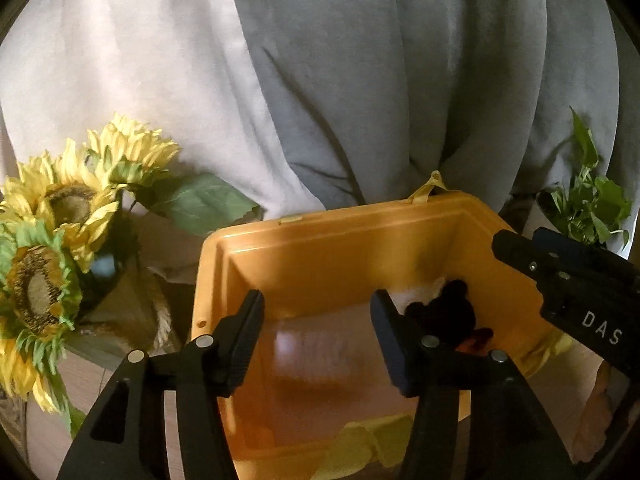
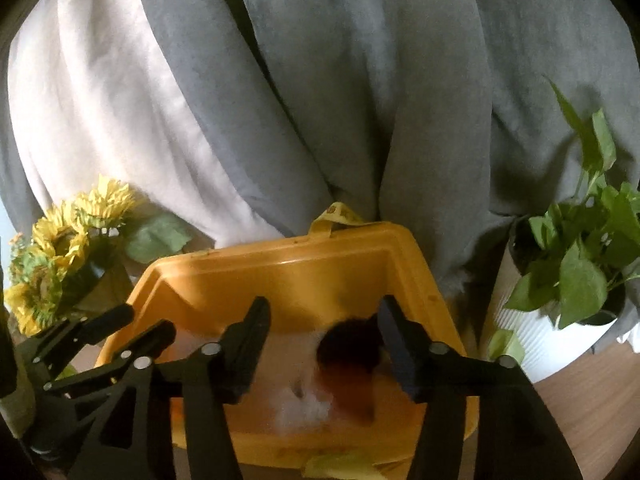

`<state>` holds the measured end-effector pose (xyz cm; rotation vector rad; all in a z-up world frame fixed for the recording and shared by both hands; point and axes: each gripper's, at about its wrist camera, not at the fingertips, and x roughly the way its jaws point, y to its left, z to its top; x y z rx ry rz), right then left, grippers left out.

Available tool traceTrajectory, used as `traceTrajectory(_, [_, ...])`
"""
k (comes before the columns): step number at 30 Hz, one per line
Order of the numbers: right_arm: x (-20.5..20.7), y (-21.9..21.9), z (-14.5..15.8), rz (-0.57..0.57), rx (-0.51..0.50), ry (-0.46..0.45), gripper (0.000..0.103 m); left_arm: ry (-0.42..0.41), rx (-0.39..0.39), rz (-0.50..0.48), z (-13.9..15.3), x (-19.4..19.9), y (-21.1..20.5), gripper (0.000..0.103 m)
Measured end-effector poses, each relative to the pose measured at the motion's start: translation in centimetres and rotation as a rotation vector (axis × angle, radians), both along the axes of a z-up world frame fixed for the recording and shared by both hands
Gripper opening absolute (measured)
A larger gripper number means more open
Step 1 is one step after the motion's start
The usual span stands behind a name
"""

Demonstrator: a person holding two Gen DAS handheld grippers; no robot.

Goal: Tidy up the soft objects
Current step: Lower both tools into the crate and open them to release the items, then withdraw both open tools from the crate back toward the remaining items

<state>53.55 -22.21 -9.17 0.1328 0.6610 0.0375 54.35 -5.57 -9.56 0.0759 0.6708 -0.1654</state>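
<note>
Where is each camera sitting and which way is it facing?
Left wrist: on the left tongs, angled down into the yellow bin, sunflowers left; the right tongs enter at right.
Right wrist: on the right tongs, above the same bin, over a fluffy toy, potted plant right; the left tongs show at lower left.
Shared: bin, toy, sunflowers, grey curtain.

Grey curtains (image 2: 360, 100) hang in folds beside a pale, lit drape (image 1: 132, 72), with yellow sunflowers (image 1: 60, 208) at the left, a leafy plant (image 2: 580, 264) in a white pot at the right, and a wooden tabletop (image 2: 592, 412) below
</note>
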Motion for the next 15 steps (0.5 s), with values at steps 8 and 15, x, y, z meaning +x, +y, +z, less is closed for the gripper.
traceTrajectory(8, [-2.1, -0.1, 1.4, -0.013, -0.010, -0.001, 0.058, -0.052, 0.000, 0.043, 2.1, -3.5, 0.8, 0.068])
traceTrajectory(15, [-5.6, 0.6, 3.7, 0.021, -0.011, -0.030, 0.061, -0.117, -0.015, 0.074, 4.9, -7.8, 1.6, 0.082])
